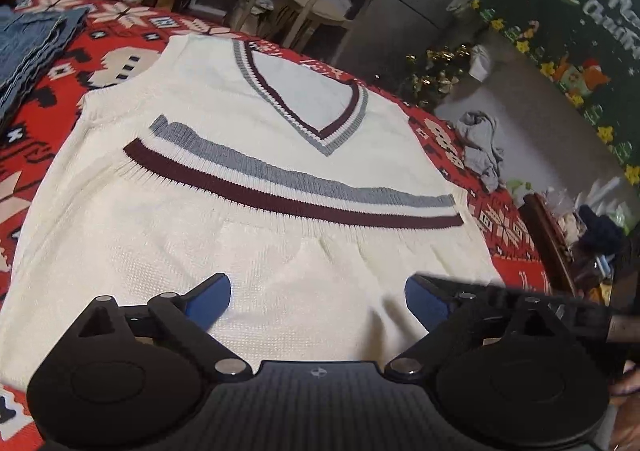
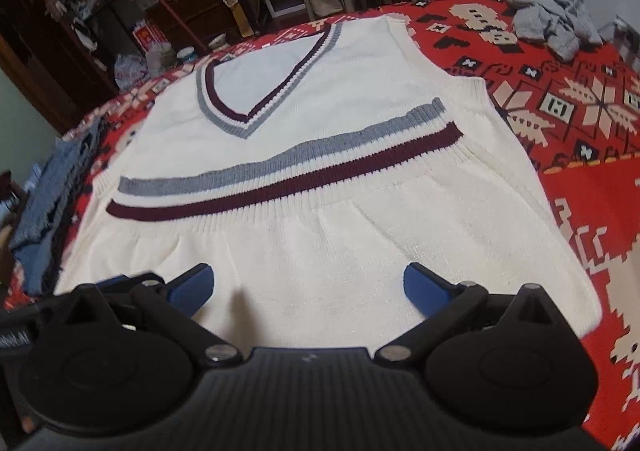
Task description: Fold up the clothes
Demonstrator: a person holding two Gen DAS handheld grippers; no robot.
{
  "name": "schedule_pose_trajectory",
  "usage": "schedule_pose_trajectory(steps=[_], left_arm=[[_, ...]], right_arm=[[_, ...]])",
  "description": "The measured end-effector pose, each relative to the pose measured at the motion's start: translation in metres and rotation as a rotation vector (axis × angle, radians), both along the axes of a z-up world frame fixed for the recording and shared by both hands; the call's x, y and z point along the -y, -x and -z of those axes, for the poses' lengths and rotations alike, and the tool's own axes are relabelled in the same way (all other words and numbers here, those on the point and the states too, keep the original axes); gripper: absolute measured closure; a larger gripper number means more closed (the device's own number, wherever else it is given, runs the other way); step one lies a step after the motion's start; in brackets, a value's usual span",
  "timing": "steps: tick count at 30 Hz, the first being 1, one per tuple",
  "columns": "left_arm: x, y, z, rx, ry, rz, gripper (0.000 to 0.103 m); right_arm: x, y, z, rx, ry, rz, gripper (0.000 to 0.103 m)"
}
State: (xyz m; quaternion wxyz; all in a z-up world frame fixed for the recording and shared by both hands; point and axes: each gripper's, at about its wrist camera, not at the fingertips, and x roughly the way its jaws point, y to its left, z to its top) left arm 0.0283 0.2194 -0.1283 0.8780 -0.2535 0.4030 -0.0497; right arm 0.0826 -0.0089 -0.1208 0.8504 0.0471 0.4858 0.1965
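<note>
Red patterned cloth (image 2: pixel 580 211) covers the surface. Ahead of my left tongs (image 1: pixel 318 301) and right tongs (image 2: pixel 308 291), both spread, cream vest (image 1: pixel 240 171) lies with hem doubled up; side folds remain.

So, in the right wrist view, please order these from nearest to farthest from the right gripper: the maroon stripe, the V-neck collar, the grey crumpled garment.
From the right gripper, open above the vest's hem:
1. Maroon stripe, straight ahead across the vest.
2. V-neck collar, beyond the stripes, slightly left.
3. Grey crumpled garment, far right on the red cloth.
</note>
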Motion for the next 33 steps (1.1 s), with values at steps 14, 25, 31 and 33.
schedule_pose_trajectory(steps=[14, 25, 31, 33], left_arm=[[-0.004, -0.002, -0.014, -0.165, -0.159, -0.136, 0.007], [0.02, -0.011, -0.002, -0.226, -0.382, -0.053, 0.0], [0.025, -0.017, 0.001, -0.263, -0.434, -0.013, 0.0], [0.025, -0.019, 0.001, -0.279, -0.439, -0.005, 0.0]], right_arm=[[-0.012, 0.0, -0.005, 0.101, 0.232, -0.028, 0.001], [-0.017, -0.008, 0.009, 0.041, 0.287, -0.011, 0.001], [-0.02, -0.015, 0.007, -0.007, 0.299, -0.027, 0.001], [-0.021, -0.018, 0.006, -0.026, 0.303, -0.035, 0.001]])
